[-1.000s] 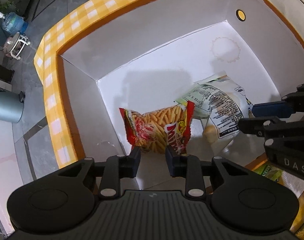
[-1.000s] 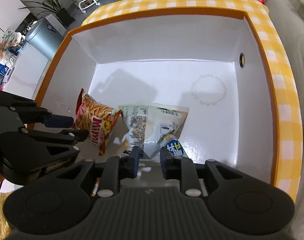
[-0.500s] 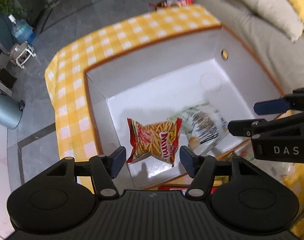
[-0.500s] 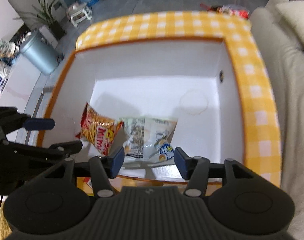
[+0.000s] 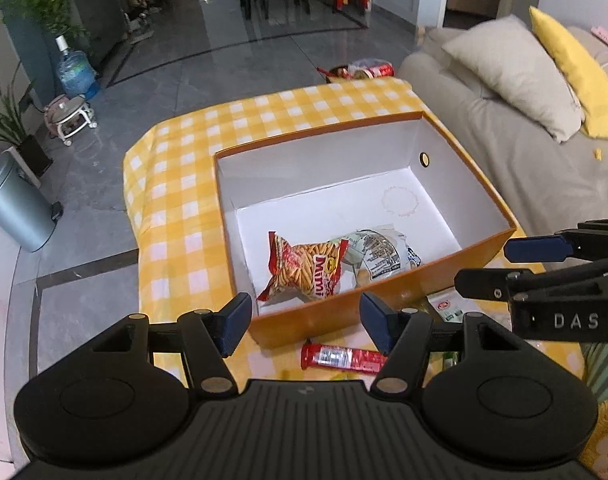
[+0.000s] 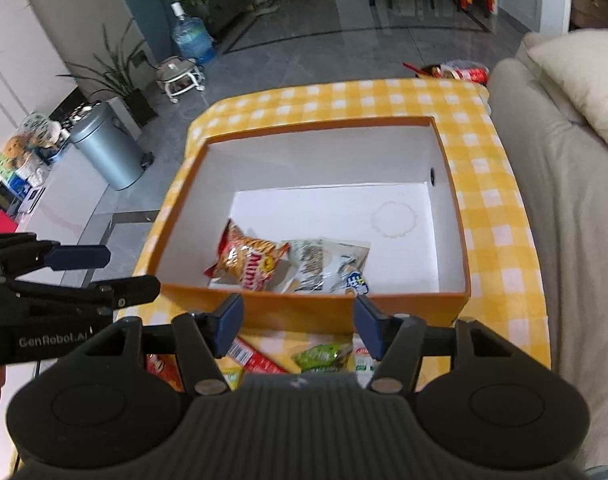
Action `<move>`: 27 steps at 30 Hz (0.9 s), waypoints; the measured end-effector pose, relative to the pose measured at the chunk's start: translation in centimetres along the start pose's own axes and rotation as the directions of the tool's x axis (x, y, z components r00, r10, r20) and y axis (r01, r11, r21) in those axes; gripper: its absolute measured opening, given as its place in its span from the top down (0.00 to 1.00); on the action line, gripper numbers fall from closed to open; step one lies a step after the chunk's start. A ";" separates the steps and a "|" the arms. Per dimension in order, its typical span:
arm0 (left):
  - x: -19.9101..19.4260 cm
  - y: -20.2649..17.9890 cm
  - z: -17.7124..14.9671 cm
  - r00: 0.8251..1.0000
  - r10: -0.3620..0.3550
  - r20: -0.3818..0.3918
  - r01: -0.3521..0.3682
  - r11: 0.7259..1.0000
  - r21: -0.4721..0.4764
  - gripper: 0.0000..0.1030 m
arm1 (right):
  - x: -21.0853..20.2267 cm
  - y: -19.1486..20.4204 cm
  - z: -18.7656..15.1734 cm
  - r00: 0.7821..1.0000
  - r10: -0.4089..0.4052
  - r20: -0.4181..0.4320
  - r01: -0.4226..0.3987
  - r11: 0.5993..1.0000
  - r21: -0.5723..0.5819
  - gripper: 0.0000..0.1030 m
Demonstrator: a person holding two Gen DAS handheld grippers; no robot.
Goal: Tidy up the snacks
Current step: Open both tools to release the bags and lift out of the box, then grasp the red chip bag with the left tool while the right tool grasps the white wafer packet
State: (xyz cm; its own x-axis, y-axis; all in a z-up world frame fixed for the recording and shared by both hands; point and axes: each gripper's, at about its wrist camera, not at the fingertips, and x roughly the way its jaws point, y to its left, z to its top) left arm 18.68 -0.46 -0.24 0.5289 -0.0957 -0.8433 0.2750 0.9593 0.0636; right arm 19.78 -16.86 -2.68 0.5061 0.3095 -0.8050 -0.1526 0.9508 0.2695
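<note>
An orange box (image 5: 384,304) with a white inside stands on the yellow checked cloth. In it lie a red Mimi stick-snack bag (image 5: 304,268) and, touching its right side, a white printed bag (image 5: 384,254). My left gripper (image 5: 304,316) hangs open and empty above the box's near wall. My right gripper (image 6: 298,318) is beside it, its jaws opening with nothing between them. The right wrist view shows the same box (image 6: 304,308), Mimi bag (image 6: 250,260) and white bag (image 6: 328,266). Each gripper shows in the other's view: right gripper (image 5: 484,264), left gripper (image 6: 132,271).
Loose snacks lie on the cloth in front of the box: a red tube pack (image 5: 340,356), a green packet (image 6: 320,354), a red packet (image 6: 256,356). A sofa (image 5: 524,152) with cushions runs along the right. A grey bin (image 5: 16,208) stands on the floor at left.
Both grippers let go of their bags, opened, and rose back out of the box. The Mimi bag and the white bag now lie on the box floor.
</note>
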 end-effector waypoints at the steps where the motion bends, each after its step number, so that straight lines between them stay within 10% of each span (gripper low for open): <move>1: -0.4 0.1 -0.4 1.000 -0.001 0.008 0.001 1.000 -0.006 0.29 | -0.5 0.4 -0.3 1.000 -0.004 0.009 0.004 1.000 -0.017 0.39; 27: -0.9 4.2 -11.5 0.987 -0.052 -0.153 0.015 0.972 -0.234 0.26 | -0.8 -2.2 -11.5 0.993 -0.114 0.010 0.114 0.993 -0.037 0.24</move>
State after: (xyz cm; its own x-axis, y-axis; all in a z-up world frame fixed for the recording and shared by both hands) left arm 10.13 6.68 -5.31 0.3849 -0.1042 -0.9171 0.0877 0.9932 -0.0760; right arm 9.99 -19.06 -8.68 0.5287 0.1993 -0.8251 -0.1256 0.9797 0.1562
